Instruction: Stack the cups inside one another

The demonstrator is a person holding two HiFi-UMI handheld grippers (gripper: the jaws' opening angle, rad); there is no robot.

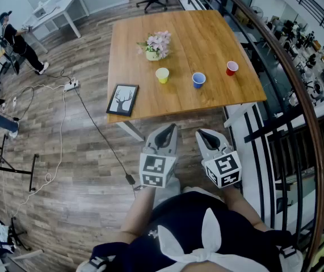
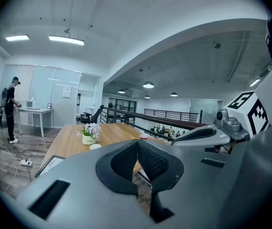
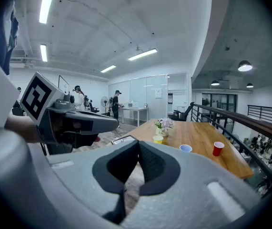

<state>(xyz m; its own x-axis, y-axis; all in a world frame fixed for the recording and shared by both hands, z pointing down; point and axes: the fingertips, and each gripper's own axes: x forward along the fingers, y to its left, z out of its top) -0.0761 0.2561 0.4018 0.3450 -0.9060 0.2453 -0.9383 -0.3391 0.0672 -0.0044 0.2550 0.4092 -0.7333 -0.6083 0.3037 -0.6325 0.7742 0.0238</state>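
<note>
**Cups:** three, unstacked, well apart on the worktop [image 1: 207, 38].
- Yellow cup [image 1: 162, 75]: just on the person's side of the flowers [image 1: 157, 43].
- Blue cup [image 1: 198, 80]: right of the flowers.
- Red cup [image 1: 232, 68]: farthest right of the flowers.
- All are apparently mouth-up, though seen small.
- The row is laid left to right, well ahead of both tongs.

**Left tongs** [image 1: 166, 129]: closed, nothing held, nearer the yellow cup.

**Right tongs** [image 1: 205, 134]: closed, nothing held, nearer the blue cup.

**Pose:** both tongs are held side by side, short of the worktop, tipped slightly down.

cups [image 1: 198, 80] stand in a row across the table [image 1: 207, 33]; flower pot [image 1: 153, 54] behind the leftmost; frame [image 1: 122, 100] at the near-left corner.
</note>
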